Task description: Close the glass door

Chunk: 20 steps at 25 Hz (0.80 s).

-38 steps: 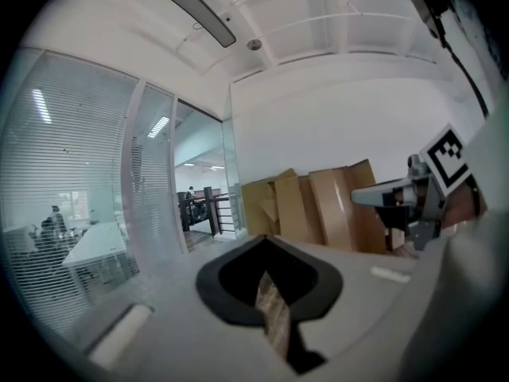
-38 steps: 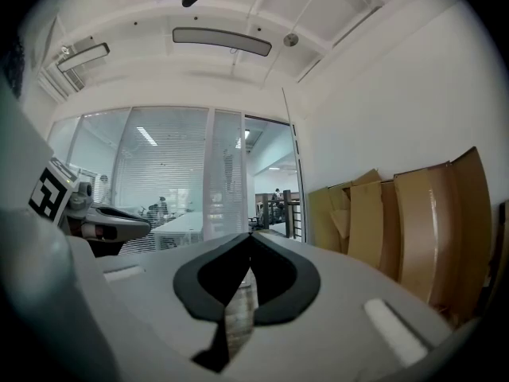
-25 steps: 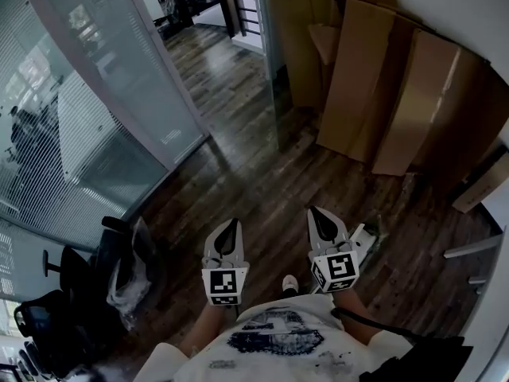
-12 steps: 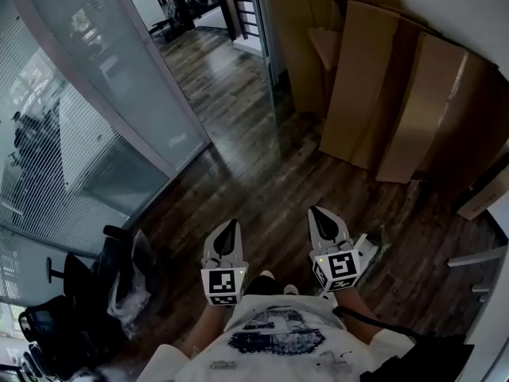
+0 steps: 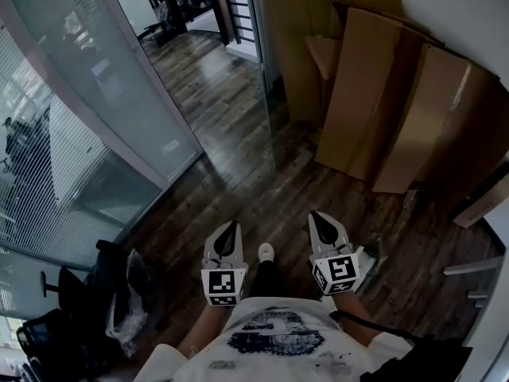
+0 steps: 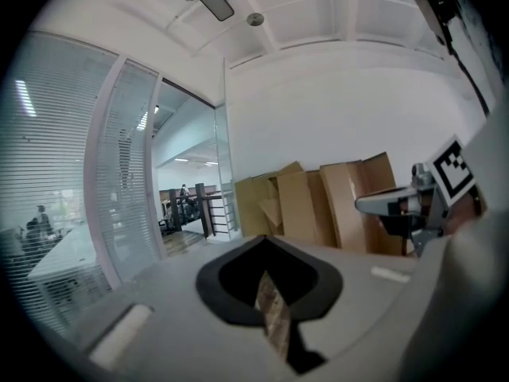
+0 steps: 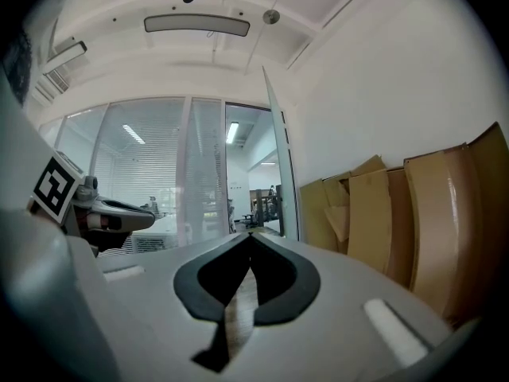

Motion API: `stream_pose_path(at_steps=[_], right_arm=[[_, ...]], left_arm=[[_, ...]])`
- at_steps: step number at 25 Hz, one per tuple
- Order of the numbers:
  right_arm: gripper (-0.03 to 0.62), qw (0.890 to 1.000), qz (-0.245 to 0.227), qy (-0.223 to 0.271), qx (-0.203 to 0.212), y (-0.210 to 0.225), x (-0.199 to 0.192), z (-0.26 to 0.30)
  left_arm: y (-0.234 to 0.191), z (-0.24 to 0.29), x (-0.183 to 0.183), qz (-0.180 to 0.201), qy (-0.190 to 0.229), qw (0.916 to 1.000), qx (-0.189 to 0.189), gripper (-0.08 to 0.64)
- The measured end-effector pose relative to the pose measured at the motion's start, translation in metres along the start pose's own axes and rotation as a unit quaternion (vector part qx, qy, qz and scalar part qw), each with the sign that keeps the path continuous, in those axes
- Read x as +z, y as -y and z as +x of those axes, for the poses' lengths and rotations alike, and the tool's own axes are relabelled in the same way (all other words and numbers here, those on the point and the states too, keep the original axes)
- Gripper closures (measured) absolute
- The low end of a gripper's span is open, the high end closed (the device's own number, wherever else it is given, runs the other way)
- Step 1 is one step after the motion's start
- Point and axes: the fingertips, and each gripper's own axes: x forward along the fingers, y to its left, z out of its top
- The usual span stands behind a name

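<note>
The glass door (image 5: 268,94) stands open, seen edge-on ahead of me, beside a doorway onto a wooden floor. It shows as a tall clear pane in the left gripper view (image 6: 226,150) and the right gripper view (image 7: 275,157). My left gripper (image 5: 230,228) and right gripper (image 5: 317,217) are held side by side in front of my body, well short of the door. Both point forward with jaws shut and nothing between them. Each gripper's own view shows the jaw tips meeting, left gripper (image 6: 265,240), right gripper (image 7: 250,237).
Large cardboard sheets (image 5: 382,94) lean against the white wall right of the door. A frosted glass partition (image 5: 87,78) runs along the left. A black office chair (image 5: 48,325) and a plastic bag (image 5: 131,293) sit at the lower left. A railing (image 5: 231,6) stands beyond the doorway.
I have walked forward: door, partition and cardboard have drawn nearer in the head view, and one foot has stepped ahead. Both grippers keep their place before my body, still shut.
</note>
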Motion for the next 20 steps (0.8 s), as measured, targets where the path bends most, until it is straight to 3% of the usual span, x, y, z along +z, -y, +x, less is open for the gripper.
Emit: stream_pose_path(at_steps=[20], right_arm=[[0.584,1.000,-0.008,-0.002,-0.029,0.026,0.027,0.206]], left_arm=[[-0.119,0.181,0.021,0.007,0.008,0.9990,-0.044,0.557]])
